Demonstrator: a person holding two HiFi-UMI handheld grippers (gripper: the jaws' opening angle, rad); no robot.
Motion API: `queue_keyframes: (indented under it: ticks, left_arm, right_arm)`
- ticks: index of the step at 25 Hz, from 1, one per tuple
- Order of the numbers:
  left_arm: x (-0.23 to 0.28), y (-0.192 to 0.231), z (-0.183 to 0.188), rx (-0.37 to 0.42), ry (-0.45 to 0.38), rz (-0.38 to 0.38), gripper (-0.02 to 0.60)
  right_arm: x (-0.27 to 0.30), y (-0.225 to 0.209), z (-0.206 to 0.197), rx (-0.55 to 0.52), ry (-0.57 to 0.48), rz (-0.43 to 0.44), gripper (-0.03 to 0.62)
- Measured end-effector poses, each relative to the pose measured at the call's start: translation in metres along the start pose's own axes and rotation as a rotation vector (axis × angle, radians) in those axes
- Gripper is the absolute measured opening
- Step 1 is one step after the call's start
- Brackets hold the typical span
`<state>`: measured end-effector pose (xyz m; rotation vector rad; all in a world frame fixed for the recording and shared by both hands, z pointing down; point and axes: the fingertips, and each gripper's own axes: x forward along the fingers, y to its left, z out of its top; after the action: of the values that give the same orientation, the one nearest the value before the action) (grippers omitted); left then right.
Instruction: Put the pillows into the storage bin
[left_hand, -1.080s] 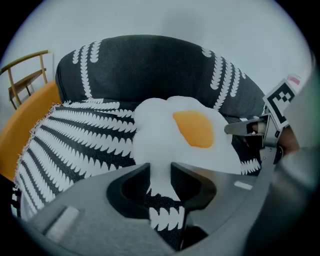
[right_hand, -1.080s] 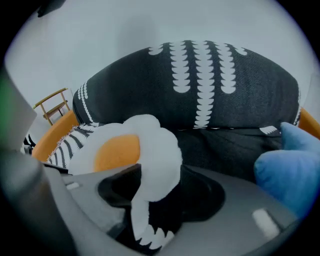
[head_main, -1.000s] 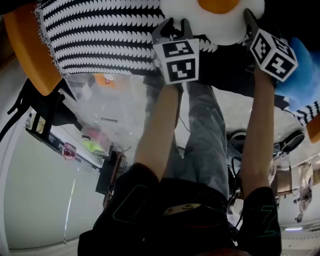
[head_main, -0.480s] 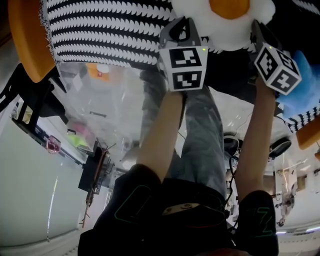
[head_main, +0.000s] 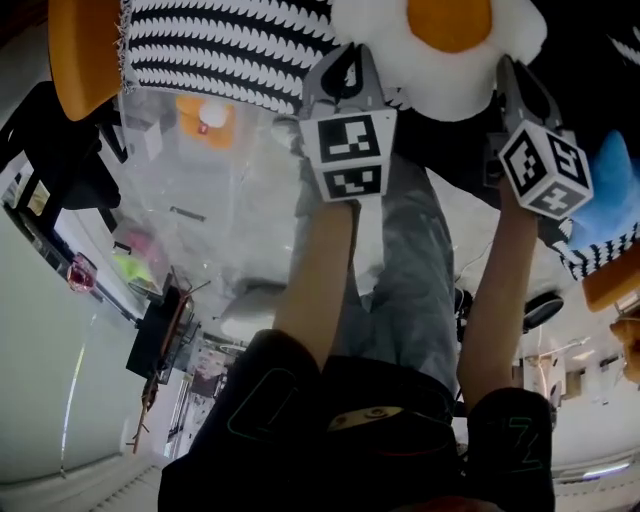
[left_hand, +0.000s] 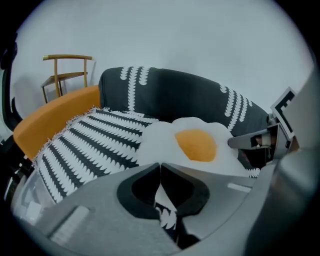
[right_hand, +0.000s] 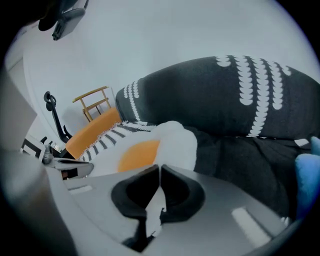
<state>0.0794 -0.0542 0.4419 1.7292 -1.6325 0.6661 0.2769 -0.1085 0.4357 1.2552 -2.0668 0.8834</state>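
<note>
Dark sofa (left_hand: 175, 95), egg pillow (left_hand: 195, 145) level, face upward

The striped pillow (left_hand: 95, 145) crowds the left claw (left_hand: 160, 166) on its left, touching the egg pillow (left_hand: 195, 145). The dark sofa back (right_hand: 235, 100) walls off everything behind. A blue pillow (right_hand: 307, 175) sits near, right of the right claw (right_hand: 160, 171). Below, the clear bin (head_main: 200, 230) stands beside the person's legs (head_main: 420, 280).
</note>
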Motion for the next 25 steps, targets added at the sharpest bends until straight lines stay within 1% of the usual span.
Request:
queue_keyframes:
  ticks: [3, 7, 11, 16, 19, 21, 23, 25]
  left_arm:
    - [-0.021, 0.028, -0.006, -0.016, -0.003, 0.029, 0.015]
    - [-0.047, 0.082, -0.022, -0.072, -0.013, 0.086, 0.015]
    - [-0.081, 0.141, -0.048, -0.148, -0.014, 0.154, 0.015]
    - [-0.127, 0.212, -0.093, -0.251, -0.014, 0.228, 0.015]
    - [-0.149, 0.249, -0.111, -0.323, -0.021, 0.280, 0.015]
    - [-0.163, 0.274, -0.122, -0.357, -0.029, 0.304, 0.015]
    - [-0.178, 0.297, -0.135, -0.366, -0.026, 0.323, 0.015]
    - [-0.192, 0.316, -0.152, -0.337, -0.007, 0.345, 0.015]
  right_arm:
    - [0.001, 0.036, 0.003, -0.041, -0.003, 0.024, 0.014]
    - [0.012, 0.096, 0.003, -0.090, 0.004, 0.098, 0.015]
    - [0.024, 0.165, -0.008, -0.155, 0.033, 0.165, 0.014]
    - [0.032, 0.254, -0.036, -0.235, 0.074, 0.224, 0.014]
    - [0.038, 0.299, -0.047, -0.298, 0.112, 0.270, 0.014]
    - [0.042, 0.328, -0.053, -0.333, 0.130, 0.297, 0.014]
    - [0.046, 0.359, -0.060, -0.369, 0.147, 0.320, 0.014]
    - [0.052, 0.390, -0.070, -0.412, 0.169, 0.346, 0.014]
